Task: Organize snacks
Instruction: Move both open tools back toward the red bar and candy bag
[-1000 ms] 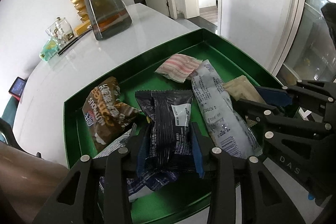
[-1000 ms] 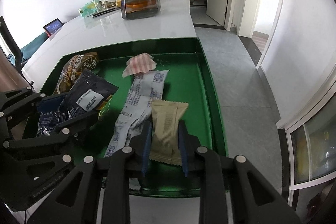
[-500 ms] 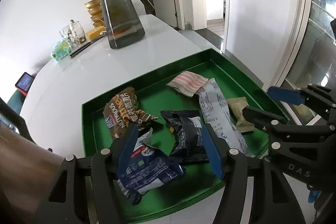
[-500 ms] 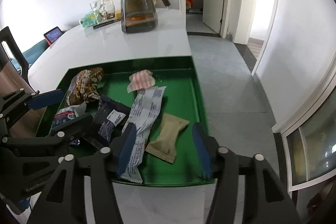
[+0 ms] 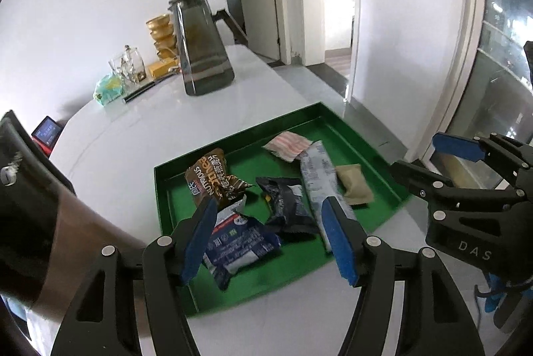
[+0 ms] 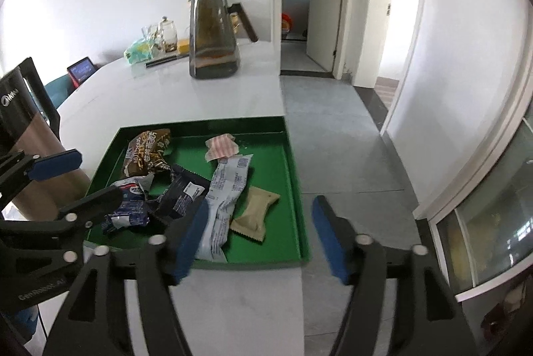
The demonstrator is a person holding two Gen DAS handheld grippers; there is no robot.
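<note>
Since a second ago we have let go of the dark blue foil packet (image 5: pixel 286 206) and the tan flat packet (image 6: pixel 255 214), both now lying in the shallow green tray (image 6: pixel 296 189) on the white bench (image 6: pixel 186 102), and with the left gripper (image 5: pixel 269 236) and right gripper (image 6: pixel 256 236) pulled back, fingers wide and holding nothing, we judge the placing step finished and the next move, if any, a fresh reach for a snack.

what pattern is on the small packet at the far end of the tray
Pink and white stripes on the packet; clearest in the right wrist view.
</note>
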